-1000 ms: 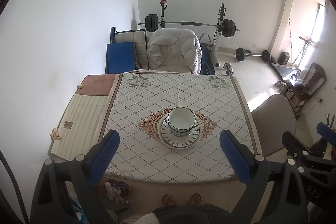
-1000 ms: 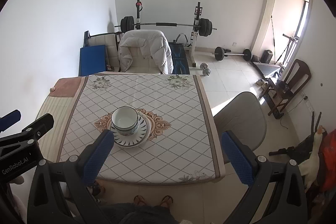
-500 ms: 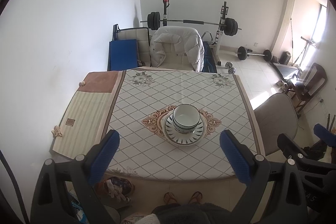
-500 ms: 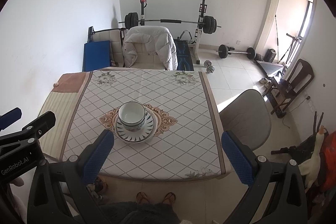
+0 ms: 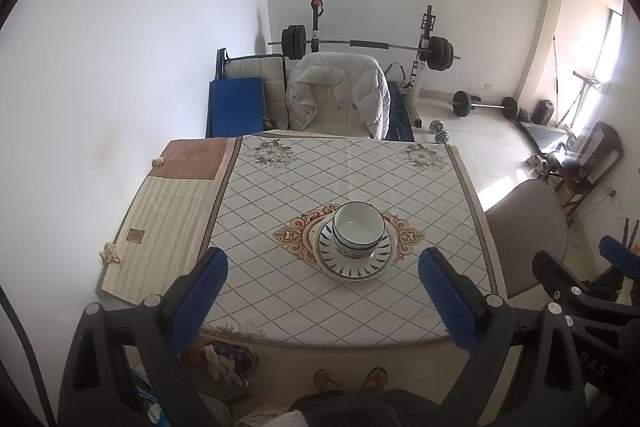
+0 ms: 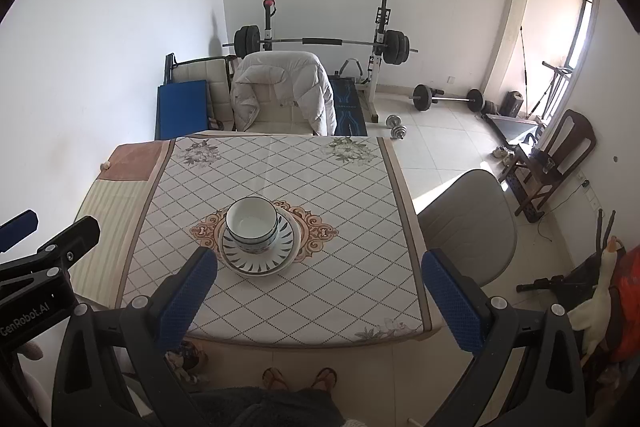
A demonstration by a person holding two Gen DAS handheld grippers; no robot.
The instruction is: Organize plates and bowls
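At the middle of the table (image 5: 280, 195), on the ornate medallion of the cloth, the bowls (image 5: 359, 230) sit nested and upright on the plates (image 5: 352, 259), mouths facing straight up. From this height it looks like two bowls on two plates, though the count is hard to be sure of. Both tools hang high above and near the table's front edge, well apart from the stack: the left gripper (image 5: 320, 295) is spread wide and holds nothing, and the right gripper (image 6: 318, 293) is likewise released and empty. The crockery looks glazed, so I judge it stiff, fairly heavy, slick under rubber pads and liable to chip if knocked. Being round, the pieces have no long axis across the table; only the vertical one matters. A sound hold would pinch a bowl's rim wall, one finger inside and one outside, and lift straight up.
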